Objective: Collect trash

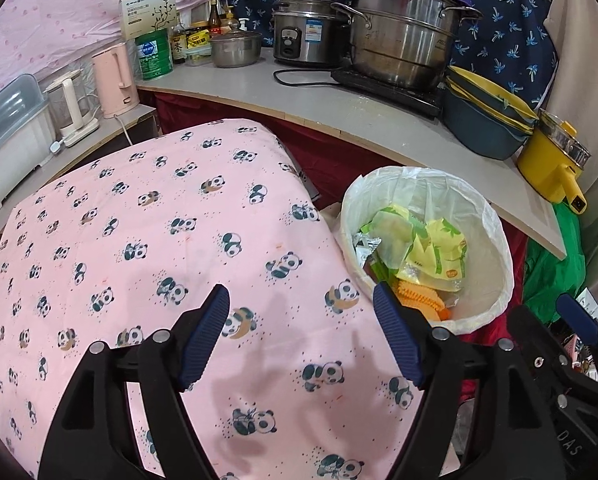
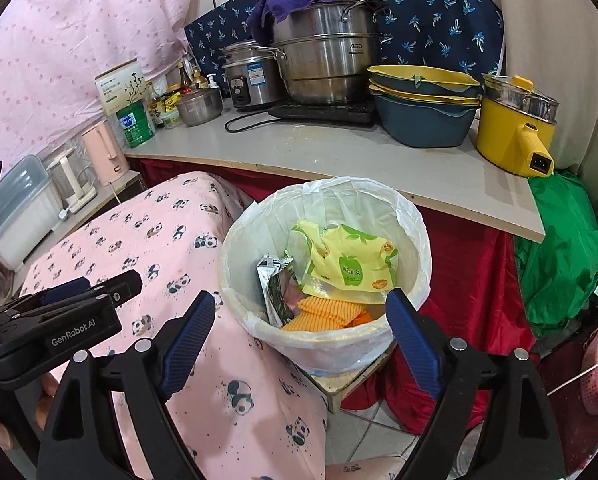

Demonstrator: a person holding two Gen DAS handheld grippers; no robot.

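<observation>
So the trash bin [image 2: 323, 264] is a round white bucket lined with a thin clear bag, sitting on a little wooden board on the floor, right in front of the right gripper [image 2: 303, 340] and off to the front-right of the left gripper [image 1: 301, 332]. Inside it there's a yellow-green snack wrapper [image 2: 351, 268] with an apple picture lying on top, crumpled and shiny, a silvery foil packet [image 2: 275, 280] jammed against the near-left wall, and some orange ridged stuff [image 2: 319, 312] at the bottom near the front. From the left wrist view you can see more yellow-green wrappers [image 1: 427, 248] piled in there.

Right gripper is angled down at the bin, both blue pads spread wide with nothing between them, the bin's near rim showing through the gap. Left gripper is tilted down over the pink panda cloth [image 1: 159, 260], which covers a table just left of the bin. Its jaws are also spread wide and empty. In the right wrist view the left one pokes in from the left edge, just beside the right one.

Beyond both grippers there's a grey counter [image 2: 339, 152] with a stack of blue-and-yellow basins [image 2: 423, 108], a yellow electric pot [image 2: 511, 128], a big steel steamer pot [image 2: 323, 64] with a purple towel over it, and a rice cooker [image 2: 251, 80].
</observation>
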